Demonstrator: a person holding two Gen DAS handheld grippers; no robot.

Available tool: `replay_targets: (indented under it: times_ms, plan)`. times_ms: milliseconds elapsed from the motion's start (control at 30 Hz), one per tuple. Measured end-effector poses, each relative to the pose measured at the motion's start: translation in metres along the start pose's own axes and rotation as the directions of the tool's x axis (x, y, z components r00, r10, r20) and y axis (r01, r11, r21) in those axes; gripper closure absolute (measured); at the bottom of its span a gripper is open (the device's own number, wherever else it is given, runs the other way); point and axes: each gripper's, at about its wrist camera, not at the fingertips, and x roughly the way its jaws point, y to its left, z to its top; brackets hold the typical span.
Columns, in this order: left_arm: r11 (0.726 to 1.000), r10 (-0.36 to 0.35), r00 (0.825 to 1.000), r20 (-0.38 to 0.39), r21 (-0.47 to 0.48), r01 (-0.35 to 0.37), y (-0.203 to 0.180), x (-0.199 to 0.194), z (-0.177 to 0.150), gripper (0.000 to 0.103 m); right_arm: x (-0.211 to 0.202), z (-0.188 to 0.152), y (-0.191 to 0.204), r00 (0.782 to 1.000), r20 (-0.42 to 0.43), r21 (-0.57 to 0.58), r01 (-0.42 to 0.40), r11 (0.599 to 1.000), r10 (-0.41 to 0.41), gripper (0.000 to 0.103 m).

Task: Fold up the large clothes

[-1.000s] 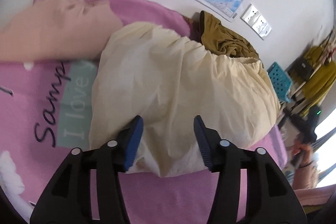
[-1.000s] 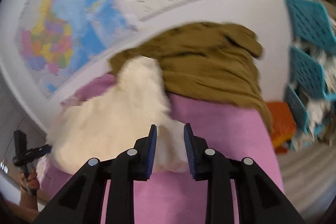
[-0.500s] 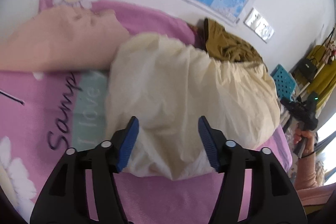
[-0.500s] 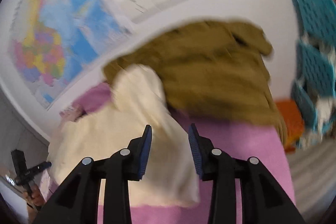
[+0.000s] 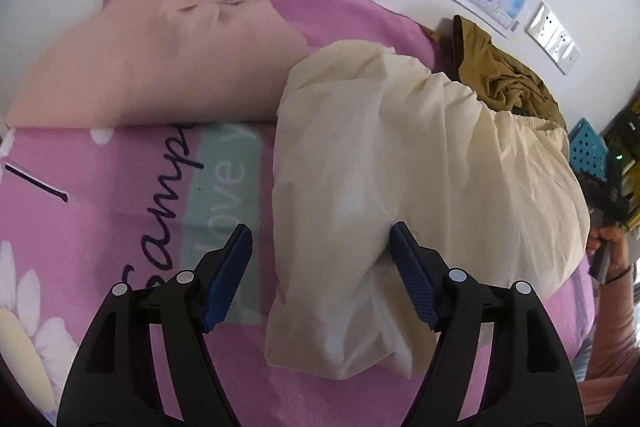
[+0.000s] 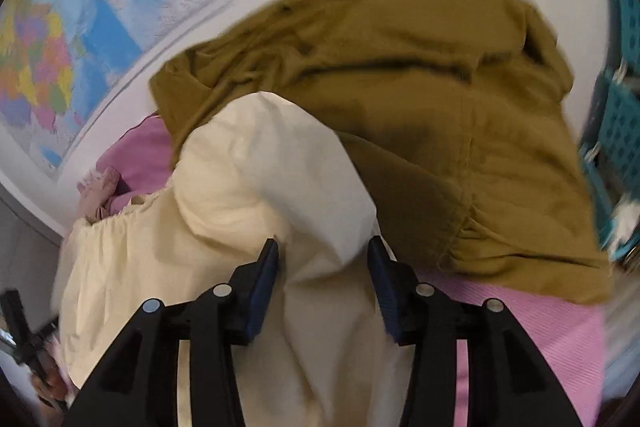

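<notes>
The left gripper point(image 5: 320, 267) stands with its jaws wide, having just been opening; the near end of the cream garment point(image 5: 400, 167) lies loose between them, and the blue pads do not press on it. The right gripper point(image 6: 324, 283) has also just been opening and stands about half apart, cream cloth point(image 6: 240, 227) under and between its fingers point(image 6: 262, 283), not pinched.

The cream garment lies folded into a long bundle on the pink bedsheet point(image 5: 120, 195), which carries a teal patch with dark script and white daisies. Its gathered elastic edge lies at the far end, touching a rumpled olive-brown garment point(image 6: 420, 99) heaped against the white wall. A peach-coloured garment point(image 5: 160, 63) lies just beside the cream one, nearer the wall. A world map point(image 6: 60, 39) hangs above, with wall sockets point(image 5: 554, 39) to its right and teal plastic baskets point(image 5: 588, 147) past the bed.
</notes>
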Motion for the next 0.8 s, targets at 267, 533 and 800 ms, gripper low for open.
replay_targets:
  times_ms: [267, 533, 800]
  plan:
    - [0.992, 0.071, 0.995, 0.069, 0.102, -0.078, -0.028, -0.015, -0.001, 0.033, -0.072, -0.03, 0.063, 0.982, 0.128, -0.189, -0.11, 0.976, 0.136, 0.046]
    - [0.987, 0.094, 0.994, 0.057, 0.125, -0.101, -0.031, -0.01, -0.007, 0.033, -0.025, -0.058, 0.08, 0.995, -0.028, -0.215, -0.103, 0.971, 0.1, 0.045]
    - [0.999, 0.023, 1.0, 0.02, 0.024, -0.023, -0.004, -0.016, -0.021, 0.028, -0.045, -0.062, 0.067, 0.98, -0.019, -0.093, -0.201, 0.975, 0.2, 0.04]
